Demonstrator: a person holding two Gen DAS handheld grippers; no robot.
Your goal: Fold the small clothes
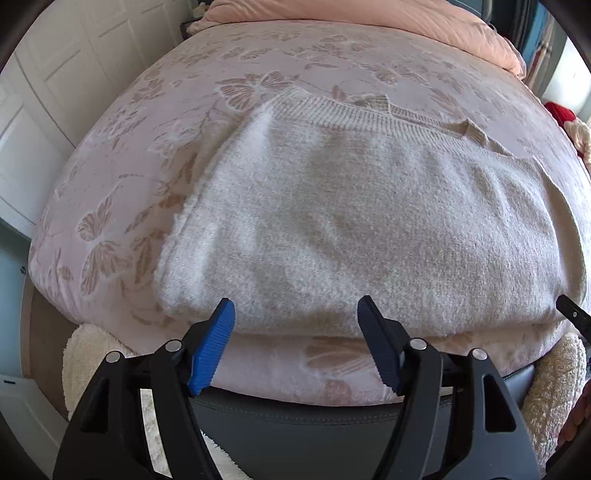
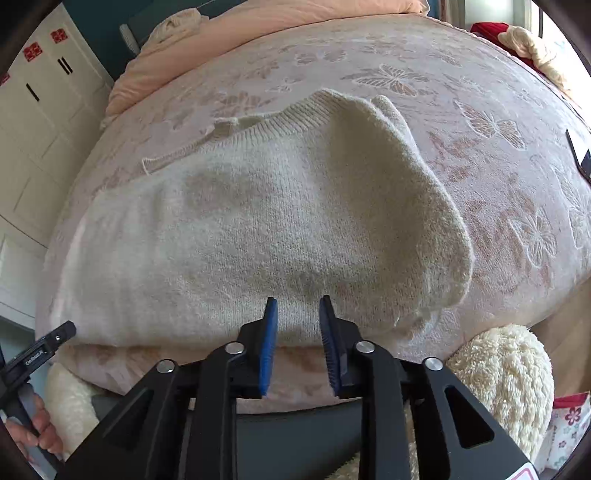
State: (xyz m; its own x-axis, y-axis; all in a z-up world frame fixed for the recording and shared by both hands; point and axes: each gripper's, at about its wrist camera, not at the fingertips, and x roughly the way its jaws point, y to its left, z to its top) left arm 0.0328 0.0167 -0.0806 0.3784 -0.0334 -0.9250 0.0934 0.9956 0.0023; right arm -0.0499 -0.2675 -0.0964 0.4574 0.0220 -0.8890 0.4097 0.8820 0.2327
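Note:
A cream knitted sweater (image 1: 351, 229) lies folded on the pink butterfly-patterned bedspread (image 1: 147, 122), ribbed hem at the far side. My left gripper (image 1: 295, 310) is open and empty, its blue pads just above the sweater's near folded edge. In the right wrist view the same sweater (image 2: 258, 229) fills the middle, with its right side lifted in a loose fold. My right gripper (image 2: 297, 302) is partly open and empty, at the sweater's near edge. The left gripper's tip (image 2: 48, 341) shows at the lower left of that view.
A peach duvet (image 1: 369, 18) is bunched at the far end of the bed. White cupboard doors (image 2: 37, 129) stand to the left. A fluffy cream cushion (image 2: 506, 376) sits at the bed's near right corner. Red and cream clothes (image 2: 517, 40) lie at the far right.

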